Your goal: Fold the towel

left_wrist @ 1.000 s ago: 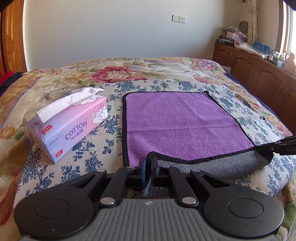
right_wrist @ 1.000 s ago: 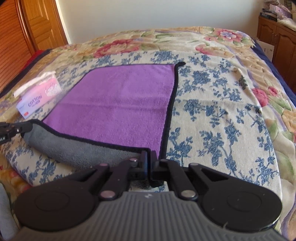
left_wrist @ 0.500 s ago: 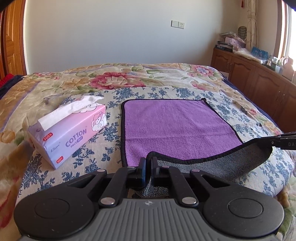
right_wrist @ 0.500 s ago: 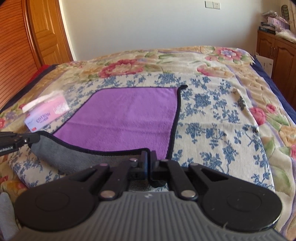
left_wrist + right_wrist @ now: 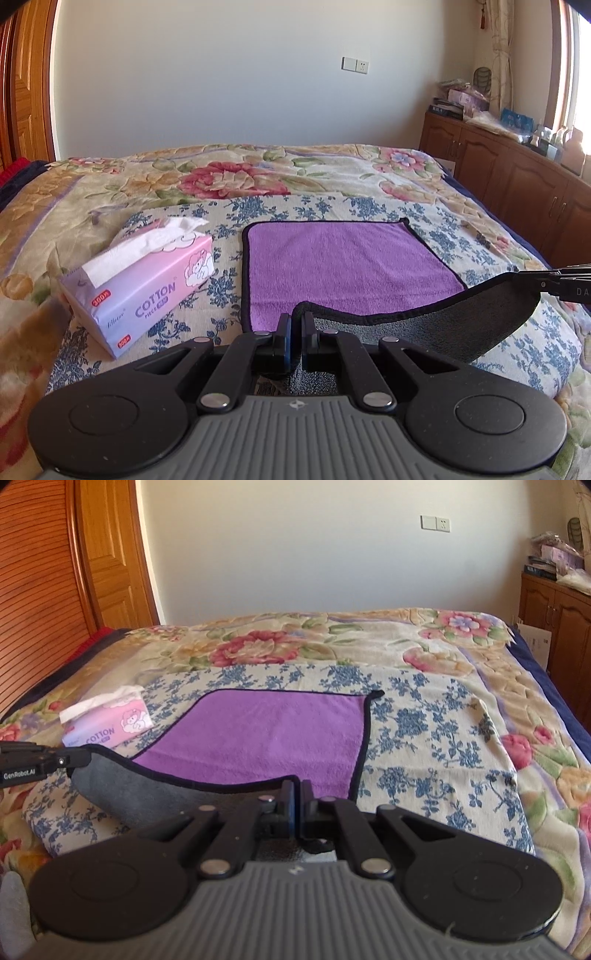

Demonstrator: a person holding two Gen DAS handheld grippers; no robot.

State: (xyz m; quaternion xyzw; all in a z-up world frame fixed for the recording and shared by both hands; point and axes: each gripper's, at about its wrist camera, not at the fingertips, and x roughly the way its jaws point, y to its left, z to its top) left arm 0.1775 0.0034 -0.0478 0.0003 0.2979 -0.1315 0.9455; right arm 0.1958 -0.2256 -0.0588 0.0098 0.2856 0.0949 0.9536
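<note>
A purple towel (image 5: 343, 262) with a black hem and grey underside lies on the flowered bed; it also shows in the right wrist view (image 5: 266, 742). My left gripper (image 5: 295, 325) is shut on its near left corner. My right gripper (image 5: 297, 801) is shut on its near right corner. Both hold the near edge lifted off the bed, so the grey underside (image 5: 443, 328) hangs curved between them. The right gripper's fingers (image 5: 561, 282) show at the right edge of the left wrist view. The left gripper's fingers (image 5: 40, 762) show at the left edge of the right wrist view.
A pink tissue pack (image 5: 144, 284) lies on the bed left of the towel, also in the right wrist view (image 5: 107, 725). A wooden cabinet (image 5: 517, 192) with clutter runs along the right side. A wooden door (image 5: 107, 557) stands at the far left.
Both grippers have risen with the towel's near edge. The grey underside is lifted higher off the bed, and less of the purple face shows flat.
</note>
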